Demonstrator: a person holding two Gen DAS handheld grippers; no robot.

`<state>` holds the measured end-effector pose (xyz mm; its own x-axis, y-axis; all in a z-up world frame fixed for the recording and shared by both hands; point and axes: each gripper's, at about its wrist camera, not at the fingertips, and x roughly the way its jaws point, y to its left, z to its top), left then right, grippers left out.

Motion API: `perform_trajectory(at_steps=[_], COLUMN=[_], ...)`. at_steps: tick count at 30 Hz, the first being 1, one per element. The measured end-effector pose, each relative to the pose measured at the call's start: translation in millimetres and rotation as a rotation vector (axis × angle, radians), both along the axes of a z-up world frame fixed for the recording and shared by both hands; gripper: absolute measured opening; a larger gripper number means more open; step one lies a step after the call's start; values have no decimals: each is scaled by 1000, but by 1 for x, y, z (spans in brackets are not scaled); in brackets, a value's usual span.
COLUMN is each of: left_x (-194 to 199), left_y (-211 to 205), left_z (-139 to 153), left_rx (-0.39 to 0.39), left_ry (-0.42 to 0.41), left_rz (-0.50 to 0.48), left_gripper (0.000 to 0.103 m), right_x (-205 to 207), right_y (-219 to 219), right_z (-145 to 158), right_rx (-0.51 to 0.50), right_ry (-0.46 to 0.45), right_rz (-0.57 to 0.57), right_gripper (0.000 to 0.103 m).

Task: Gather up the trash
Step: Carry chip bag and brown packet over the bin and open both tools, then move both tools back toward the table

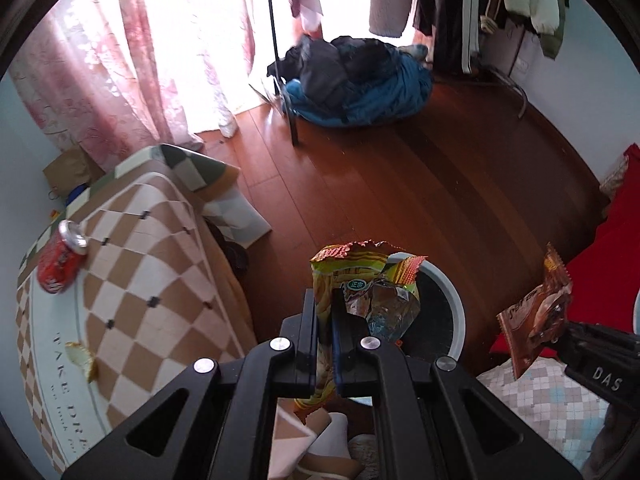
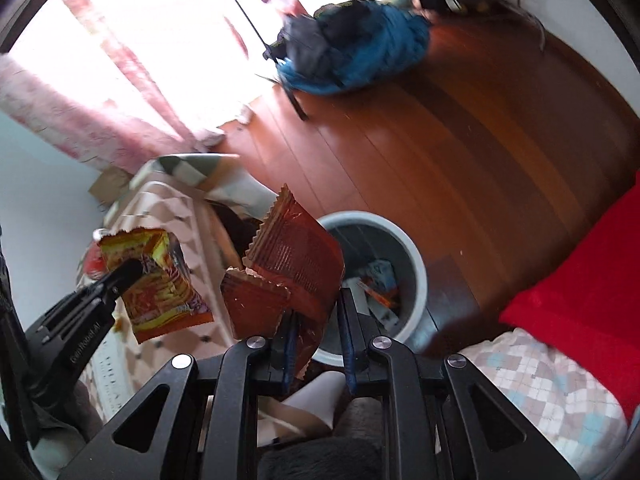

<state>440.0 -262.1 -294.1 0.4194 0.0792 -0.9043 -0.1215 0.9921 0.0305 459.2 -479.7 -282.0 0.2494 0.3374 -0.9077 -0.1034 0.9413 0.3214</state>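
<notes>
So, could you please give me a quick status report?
Left gripper shut on yellow snack wrapper. Right gripper open, brown wrapper against its left finger. Bin below. Can remains on table.

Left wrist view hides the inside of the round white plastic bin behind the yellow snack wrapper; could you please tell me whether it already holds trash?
Observer: Yes, the round white plastic bin holds crumpled wrappers and paper scraps at its bottom.
Operator: Thanks; is the right gripper clamped on the brown foil wrapper?
Observer: Its jaws stand apart, with a gap between the wrapper and one finger.
</notes>
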Motion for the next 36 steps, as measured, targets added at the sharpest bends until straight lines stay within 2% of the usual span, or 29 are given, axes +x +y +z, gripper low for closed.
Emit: perform_trajectory(at_steps=[10,17,18,19,20,21,22,23,25,29,33,35,36], left_x=[43,49,50,49,49,48,48,46,43,39,32,29,28], left_y=[-21,-26,-25,-24,-24,-22,-21,-20,-16,-8,-2,-1,0], left_z=[-71,-97,-99,-101,-102,-103,-103,-101,-100,-97,-85,-77,-72], left_rx=[-23,-36,-40,-39,-49,-56,-59,-60,-60,-47,-30,-25,-15], left_ry=[130,207,210,215,223,224,223,220,227,234,222,211,203], left_rz=[-30,-16,-12,-8,-2,7,13,20,36,52,61,63,61], left_gripper=[6,9,13,30,46,83,92,92,92,93,96,99,101], right_x=[44,62,62,62,63,63,62,62,61,56,49,45,42], right_y=[-14,-16,-16,-17,-18,-19,-19,-19,-20,-24,-25,-25,-24], right_z=[-116,-172,-176,-180,-184,-188,-190,-192,-193,-186,-164,-151,-142], right_rx=[19,21,24,20,19,26,26,25,15,-39,-119,-155,-176], right_ry=[172,263,273,282,290,301,307,312,311,290,239,208,190], right_rz=[-56,-73,-72,-72,-72,-72,-71,-69,-69,-74,-69,-63,-61], right_gripper=[19,19,19,22,30,34,43,48,52,73,89,103,103])
